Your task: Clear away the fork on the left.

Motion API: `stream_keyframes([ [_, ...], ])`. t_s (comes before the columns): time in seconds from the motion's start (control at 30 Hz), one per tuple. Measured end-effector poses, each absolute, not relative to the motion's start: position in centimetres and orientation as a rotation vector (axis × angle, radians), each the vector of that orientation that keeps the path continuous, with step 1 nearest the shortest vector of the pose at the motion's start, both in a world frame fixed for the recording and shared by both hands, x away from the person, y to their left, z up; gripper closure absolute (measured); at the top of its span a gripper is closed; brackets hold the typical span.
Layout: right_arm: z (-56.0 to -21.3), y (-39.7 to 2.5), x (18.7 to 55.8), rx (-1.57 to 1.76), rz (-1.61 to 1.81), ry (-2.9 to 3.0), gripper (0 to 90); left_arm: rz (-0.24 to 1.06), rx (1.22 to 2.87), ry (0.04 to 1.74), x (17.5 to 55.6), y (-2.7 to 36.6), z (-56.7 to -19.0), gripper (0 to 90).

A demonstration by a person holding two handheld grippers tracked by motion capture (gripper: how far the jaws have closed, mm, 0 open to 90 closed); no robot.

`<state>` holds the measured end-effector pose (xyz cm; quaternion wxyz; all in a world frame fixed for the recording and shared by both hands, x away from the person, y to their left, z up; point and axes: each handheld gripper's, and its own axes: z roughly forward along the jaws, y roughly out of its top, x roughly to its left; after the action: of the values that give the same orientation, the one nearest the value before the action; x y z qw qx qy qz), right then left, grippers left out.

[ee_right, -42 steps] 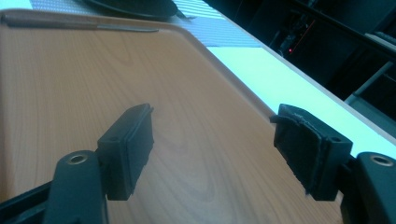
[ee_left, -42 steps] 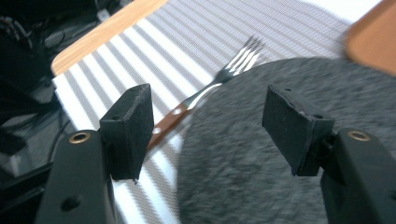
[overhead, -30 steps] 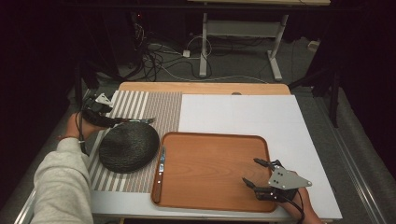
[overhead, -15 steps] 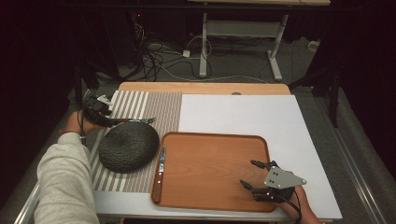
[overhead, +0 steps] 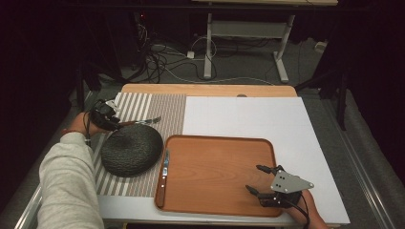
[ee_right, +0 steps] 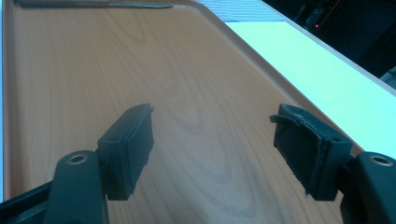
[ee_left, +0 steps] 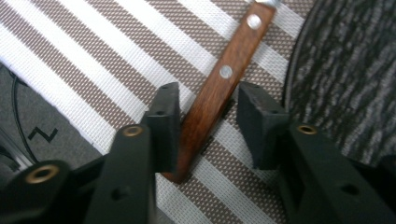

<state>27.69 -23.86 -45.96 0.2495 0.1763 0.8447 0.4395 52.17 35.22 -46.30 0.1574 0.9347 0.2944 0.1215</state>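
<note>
Item: fork, wooden handle, lying on the striped placemat just beside the dark woven mat.

Step in hand: grasping the fork; the next move likely calls for closing squarely on the handle, then lifting.

Left tongs: part open, jaws straddling the handle (one pad looks to touch it).

Right tongs: wide open, empty, over the wooden tray, where a knife lies.
</note>
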Motion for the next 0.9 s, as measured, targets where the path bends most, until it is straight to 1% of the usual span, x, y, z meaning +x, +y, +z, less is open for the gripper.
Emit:
stream_keyframes([
  [0.03,-46.0,-23.8,27.7,0.477,1.198,2.302,29.2,0.321,2.678,0.902,51.8,35.0,-46.2,64.0],
  [0.07,-46.0,-23.8,27.7,0.478,1.196,2.304,29.2,0.319,2.684,0.9,51.8,34.9,-46.2,65.8],
  [0.1,-46.0,-23.8,27.7,0.472,1.193,2.31,29.2,0.309,2.618,0.965,51.5,34.6,-46.5,66.4],
  [0.13,-46.1,-23.7,27.6,0.47,1.192,2.315,29.2,0.314,2.629,0.956,51.6,34.6,-46.5,66.6],
  [0.2,-46.1,-23.7,27.6,0.469,1.186,2.324,29.2,0.32,2.691,0.898,51.8,34.8,-46.2,70.1],
  [0.27,-46.2,-23.7,27.6,0.47,1.186,2.33,29.2,0.323,2.691,0.911,51.7,34.6,-46.2,72.4],
  [0.43,-46.4,-23.6,27.7,0.456,1.18,2.357,29.2,0.343,2.665,0.957,51.6,34.6,-46.3,72.7],
  [0.57,-46.4,-23.5,27.6,0.448,1.178,2.361,29.2,0.428,2.638,1.013,51.4,34.1,-46.4,72.8],
  [0.67,-46.3,-23.5,27.5,0.451,1.176,2.358,29.2,0.53,2.62,1.047,51.2,33.6,-46.4,72.9],
  [0.77,-46.3,-23.5,27.4,0.446,1.177,2.353,29.2,0.656,2.592,1.047,50.8,33.1,-46.2,72.9],
  [0.83,-46.2,-23.6,27.3,0.437,1.178,2.349,29.2,0.714,2.57,1.025,50.6,32.8,-46.0,72.9],
  [0.9,-46.2,-23.6,27.2,0.435,1.177,2.347,29.1,0.782,2.522,1.048,50.1,32.5,-46.0,72.9],
])
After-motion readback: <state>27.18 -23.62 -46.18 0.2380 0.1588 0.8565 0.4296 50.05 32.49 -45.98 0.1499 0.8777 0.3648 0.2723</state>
